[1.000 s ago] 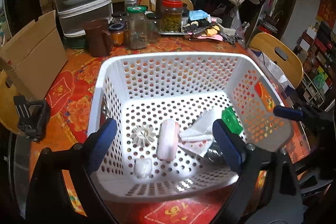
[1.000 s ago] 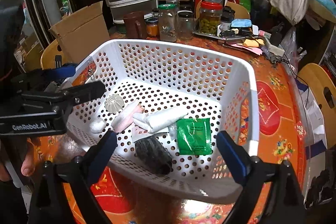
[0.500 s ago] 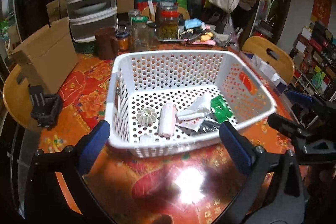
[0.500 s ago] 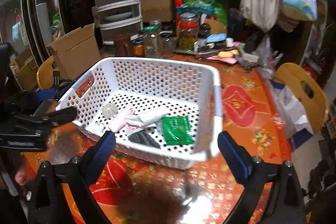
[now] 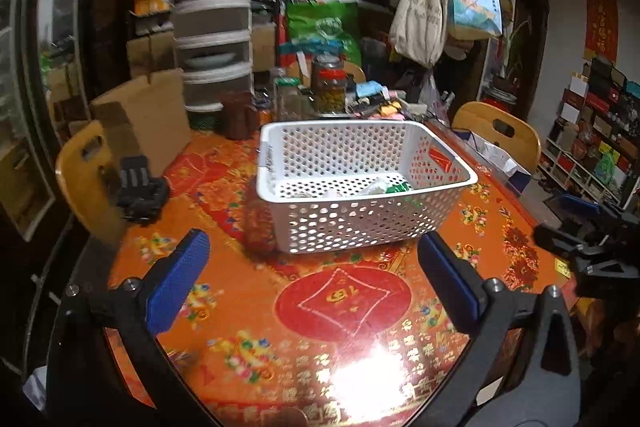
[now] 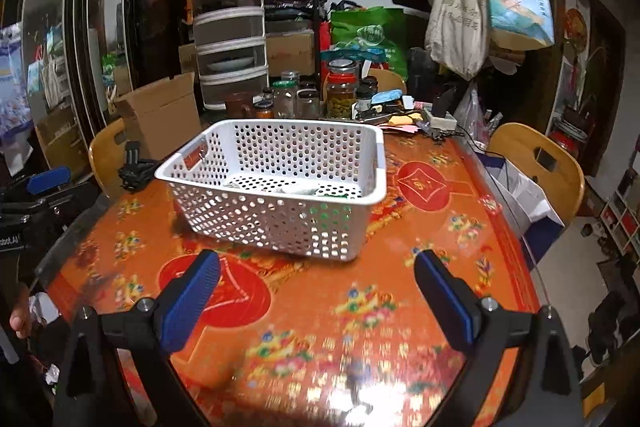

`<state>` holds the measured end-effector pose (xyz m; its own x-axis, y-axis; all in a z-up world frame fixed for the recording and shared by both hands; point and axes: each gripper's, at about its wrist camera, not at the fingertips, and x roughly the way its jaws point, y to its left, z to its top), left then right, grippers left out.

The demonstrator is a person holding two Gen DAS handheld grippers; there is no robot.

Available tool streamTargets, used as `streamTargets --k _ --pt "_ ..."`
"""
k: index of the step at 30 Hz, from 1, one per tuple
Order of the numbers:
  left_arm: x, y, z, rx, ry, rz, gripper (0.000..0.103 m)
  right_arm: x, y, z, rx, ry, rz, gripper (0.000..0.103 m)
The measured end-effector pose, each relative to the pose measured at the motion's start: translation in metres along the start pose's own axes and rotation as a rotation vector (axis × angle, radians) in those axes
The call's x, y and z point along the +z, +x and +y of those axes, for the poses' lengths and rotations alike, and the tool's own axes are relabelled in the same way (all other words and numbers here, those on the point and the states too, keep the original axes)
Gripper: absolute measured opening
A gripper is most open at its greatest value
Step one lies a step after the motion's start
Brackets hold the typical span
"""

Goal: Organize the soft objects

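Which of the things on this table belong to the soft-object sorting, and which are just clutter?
Part of the job:
white perforated basket
soft items lying inside it, among them a green packet
left gripper, open and empty
right gripper, open and empty

Just lying about:
glass jars
brown mug
cardboard box
black clamp

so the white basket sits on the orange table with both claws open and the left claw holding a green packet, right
Not quite. The left claw holds nothing: the left wrist view shows its pads wide apart over bare table. The green packet lies inside the white basket. The rest stands: the basket sits on the orange table and the right claw is open too.
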<state>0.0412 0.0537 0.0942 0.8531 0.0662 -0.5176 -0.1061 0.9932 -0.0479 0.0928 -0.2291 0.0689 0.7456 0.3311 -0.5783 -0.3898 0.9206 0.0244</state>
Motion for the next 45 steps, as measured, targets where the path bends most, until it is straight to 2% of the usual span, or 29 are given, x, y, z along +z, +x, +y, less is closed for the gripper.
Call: streamTargets --k 4,10,14,18,23,45 --pt "-0.014 -0.042 -0.003 -0.017 -0.022 -0.036 0.103 -0.009 -0.040 0.000 -0.012 0.027 -0.029 0.098" --pt "-0.041 -0.082 -0.018 0.006 -0.009 -0.040 0.103 -0.026 -0.079 0.006 -0.041 0.022 -0.070 0.098" --pt "-0.053 -0.079 -0.029 -0.012 -0.011 -0.033 0.103 -0.043 -0.085 0.005 -0.009 0.059 -0.101 0.098" --pt "-0.058 -0.070 -0.035 -0.010 -0.014 -0.018 0.103 -0.048 -0.070 0.008 0.006 0.049 -0.060 0.098" --pt "-0.056 -0.054 -0.035 0.001 -0.015 -0.006 0.103 -0.049 -0.066 0.006 0.008 0.054 -0.050 0.098" --pt "-0.056 -0.051 -0.036 0.000 -0.005 -0.002 0.103 -0.052 -0.062 0.005 0.013 0.057 -0.031 0.098"
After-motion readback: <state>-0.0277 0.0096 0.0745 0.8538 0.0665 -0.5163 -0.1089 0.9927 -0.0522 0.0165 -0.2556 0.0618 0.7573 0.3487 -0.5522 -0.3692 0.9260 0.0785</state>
